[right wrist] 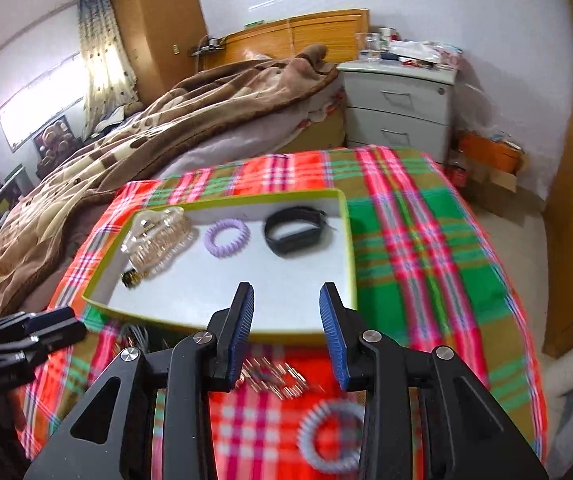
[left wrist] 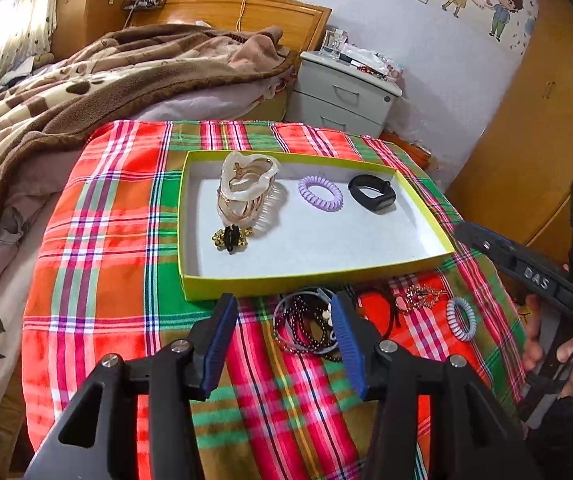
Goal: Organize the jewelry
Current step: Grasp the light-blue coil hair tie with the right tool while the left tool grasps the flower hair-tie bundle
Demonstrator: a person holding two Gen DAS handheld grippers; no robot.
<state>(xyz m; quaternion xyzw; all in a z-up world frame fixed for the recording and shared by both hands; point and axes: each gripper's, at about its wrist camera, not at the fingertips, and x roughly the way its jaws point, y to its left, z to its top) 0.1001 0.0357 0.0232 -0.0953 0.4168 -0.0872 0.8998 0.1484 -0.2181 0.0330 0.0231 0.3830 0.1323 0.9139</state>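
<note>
A yellow-green tray [left wrist: 318, 276] with a white floor lies on the plaid cloth. It holds a pale hair claw [left wrist: 246, 184], a purple coil tie [left wrist: 320, 193], a black wristband [left wrist: 372, 192] and a black-and-gold clip [left wrist: 230, 238]. In front of the tray lie dark bead bracelets [left wrist: 306, 328], a rhinestone clip [left wrist: 418, 298] and a pale coil tie [left wrist: 460, 318]. My left gripper [left wrist: 282, 304] stands open above the bracelets, holding nothing. In the right wrist view, my right gripper [right wrist: 286, 296] is open and empty over the tray's [right wrist: 222, 200] near edge. The pale coil tie [right wrist: 330, 436] lies blurred below it.
The plaid cloth [left wrist: 118, 240] covers a small table whose edges drop off on all sides. A bed with a brown blanket [left wrist: 86, 80] lies to the left and behind. A white nightstand [left wrist: 346, 92] and wooden wardrobe [left wrist: 526, 140] stand at the back right.
</note>
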